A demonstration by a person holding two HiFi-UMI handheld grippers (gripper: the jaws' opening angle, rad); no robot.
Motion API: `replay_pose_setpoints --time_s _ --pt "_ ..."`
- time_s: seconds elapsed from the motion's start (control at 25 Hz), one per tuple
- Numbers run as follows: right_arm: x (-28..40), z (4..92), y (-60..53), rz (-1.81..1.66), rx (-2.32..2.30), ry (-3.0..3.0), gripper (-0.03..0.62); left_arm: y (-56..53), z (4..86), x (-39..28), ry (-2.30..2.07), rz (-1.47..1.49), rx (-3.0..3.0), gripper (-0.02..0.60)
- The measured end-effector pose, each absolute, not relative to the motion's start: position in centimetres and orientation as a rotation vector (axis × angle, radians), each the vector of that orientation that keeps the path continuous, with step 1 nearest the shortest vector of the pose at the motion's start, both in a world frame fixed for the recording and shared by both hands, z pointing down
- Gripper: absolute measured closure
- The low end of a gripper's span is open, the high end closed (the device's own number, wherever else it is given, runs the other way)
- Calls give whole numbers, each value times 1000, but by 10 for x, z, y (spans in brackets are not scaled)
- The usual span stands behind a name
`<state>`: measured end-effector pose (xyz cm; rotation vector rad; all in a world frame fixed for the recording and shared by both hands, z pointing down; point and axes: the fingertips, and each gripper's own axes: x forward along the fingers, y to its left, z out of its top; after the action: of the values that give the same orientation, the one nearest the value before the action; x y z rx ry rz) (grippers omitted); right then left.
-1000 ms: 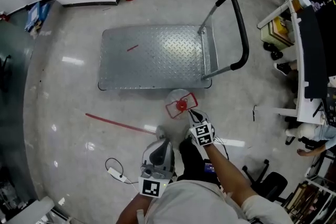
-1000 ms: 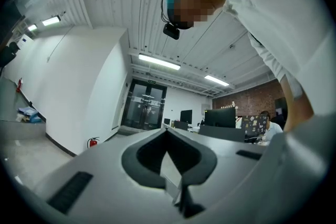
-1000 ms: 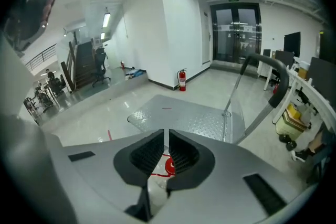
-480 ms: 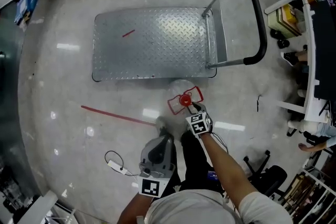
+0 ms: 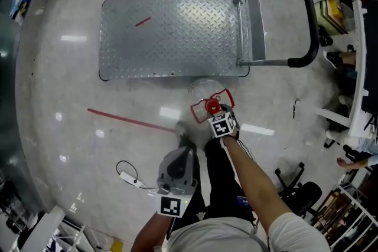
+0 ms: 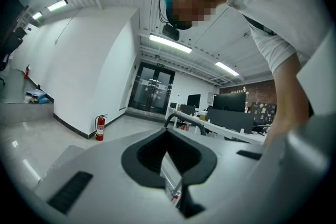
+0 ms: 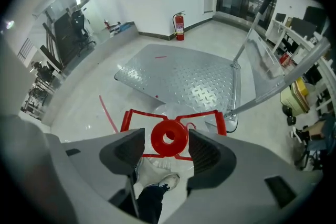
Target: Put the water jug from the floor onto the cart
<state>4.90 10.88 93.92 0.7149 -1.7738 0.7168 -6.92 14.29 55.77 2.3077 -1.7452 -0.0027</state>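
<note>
Floor scene, looking steeply down.

- Clear plastic water jug (image 5: 202,90) stands upright on the pale polished floor (image 5: 65,97), just beside the near long edge of the cart and not on it. It has a round red screw cap (image 7: 169,137) on top and a red square carrying frame (image 7: 157,114) around the neck.
- Silver diamond-plate flatbed cart (image 5: 171,32) has a bare deck. Its black-padded push handle (image 5: 307,15) rises at the end to the right in the head view.
- Right gripper (image 5: 218,110) points steeply down over the jug. Its jaws stand wide apart, having just been opening, with the red cap centred between them. A gap shows on each side, so the pads are not pressing on the cap. The jug is not held.
- Left gripper (image 6: 168,160) sits lower in the head view, near the person's legs and well apart from the jug, pointing roughly level across the room. Its jaws are together, with only a thin slit between the pads and nothing in them.
- A thin red strip (image 5: 127,120) lies on the floor left of the jug.
- A white plug with looped cable (image 5: 127,177) is nearer the person.
- A red fire extinguisher (image 7: 179,26) stands by the far white wall beyond the cart.
</note>
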Motion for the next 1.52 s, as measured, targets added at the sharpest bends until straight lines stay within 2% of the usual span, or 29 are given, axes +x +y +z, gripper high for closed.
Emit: replay_pose_setpoints --time_s 0.88,1.28,1.52 --pt "48 984 106 713 711 -1699 304 147 593 -77 -1742 45 2250 578" --pt "58 976 121 730 697 -1676 298 154 584 -79 -1770 38 2256 578" --pt "75 931 138 737 711 -1697 298 156 555 -78 -1835 11 2242 578"
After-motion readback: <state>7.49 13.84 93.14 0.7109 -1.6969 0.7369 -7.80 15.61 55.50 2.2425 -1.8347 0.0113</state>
